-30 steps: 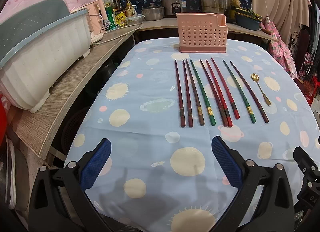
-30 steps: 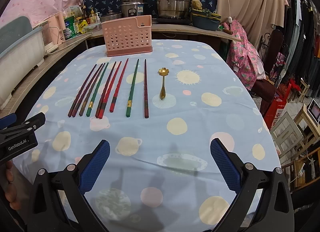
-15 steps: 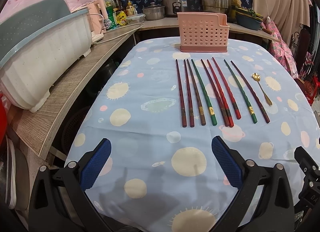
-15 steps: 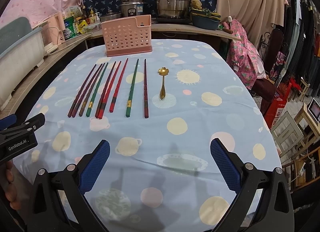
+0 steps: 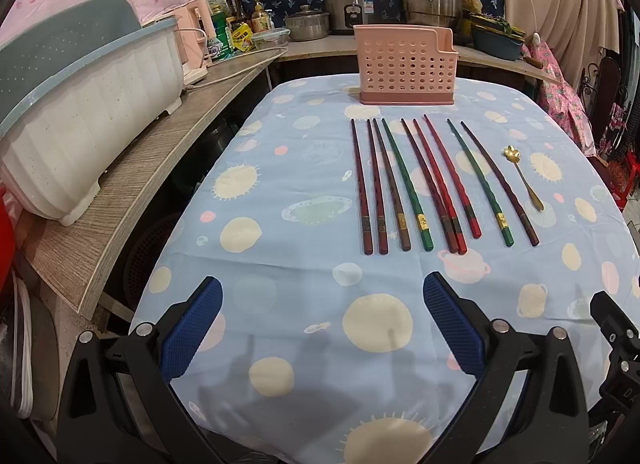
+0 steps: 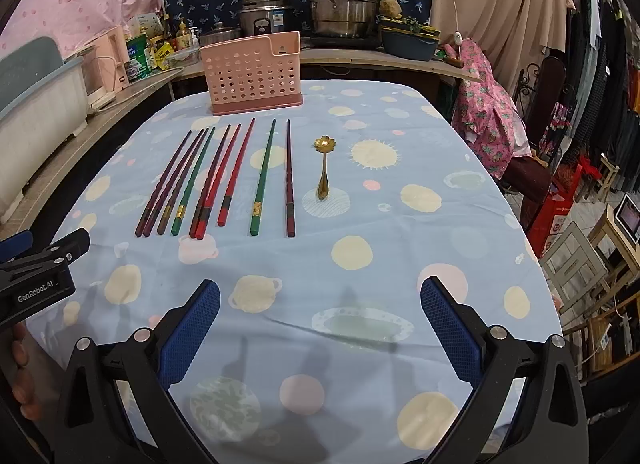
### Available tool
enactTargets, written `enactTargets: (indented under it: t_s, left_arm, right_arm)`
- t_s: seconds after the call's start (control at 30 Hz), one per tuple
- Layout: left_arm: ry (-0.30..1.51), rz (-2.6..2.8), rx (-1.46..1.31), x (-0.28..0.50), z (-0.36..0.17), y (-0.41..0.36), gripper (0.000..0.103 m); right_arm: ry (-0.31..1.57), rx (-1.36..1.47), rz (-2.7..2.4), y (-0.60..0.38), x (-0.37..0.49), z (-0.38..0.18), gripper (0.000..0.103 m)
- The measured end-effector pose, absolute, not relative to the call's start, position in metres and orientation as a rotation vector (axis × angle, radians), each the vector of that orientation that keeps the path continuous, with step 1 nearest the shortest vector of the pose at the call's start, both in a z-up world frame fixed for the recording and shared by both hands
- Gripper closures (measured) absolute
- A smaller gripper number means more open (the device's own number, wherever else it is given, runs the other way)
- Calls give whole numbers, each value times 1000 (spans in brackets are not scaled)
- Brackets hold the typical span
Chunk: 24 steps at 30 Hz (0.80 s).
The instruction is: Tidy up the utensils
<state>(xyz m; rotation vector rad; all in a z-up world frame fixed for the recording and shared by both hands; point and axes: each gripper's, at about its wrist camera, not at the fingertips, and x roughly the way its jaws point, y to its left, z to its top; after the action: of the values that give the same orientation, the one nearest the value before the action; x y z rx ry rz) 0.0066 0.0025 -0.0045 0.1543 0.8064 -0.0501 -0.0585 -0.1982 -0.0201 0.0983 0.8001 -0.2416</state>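
Both tongs released — left gripper (image 5: 322, 320) and right gripper (image 6: 320, 320) hover above chopsticks (image 5: 424, 184), gold spoon (image 6: 323, 168), pink caddy (image 5: 406, 64).

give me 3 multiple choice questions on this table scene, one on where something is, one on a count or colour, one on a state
1. Where does the gold spoon lie?
A. inside the pink basket
B. on the cloth, right of the chopsticks
C. left of the chopsticks

2. How many green chopsticks are on the table?
A. two
B. four
C. none

3. What is the state of the right gripper?
A. shut on a chopstick
B. shut on the spoon
C. open, holding nothing

Answers:
1 B, the spoon rests on the tablecloth beside the rightmost chopstick.
2 A, two green sticks show among the red and brown ones.
3 C, its blue pads stand wide apart over bare cloth; the left gripper is open too, and the pink basket shows nothing in it.
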Motion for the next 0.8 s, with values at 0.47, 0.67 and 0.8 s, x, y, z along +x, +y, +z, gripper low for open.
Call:
enactTargets:
  t_s: [0.47,0.67,0.8]
  left_arm:
    - [809,-52,151,6,-5,2,7]
    - [810,-52,151,6,-5,2,7]
    - [811,-52,151,6,-6,3,7]
  right_arm:
    - [800,98,-241,-198,-59,-20,7]
    - [799,99,-240,-198,-59,-20,7]
    - [800,100,-240,-198,-59,-20,7]
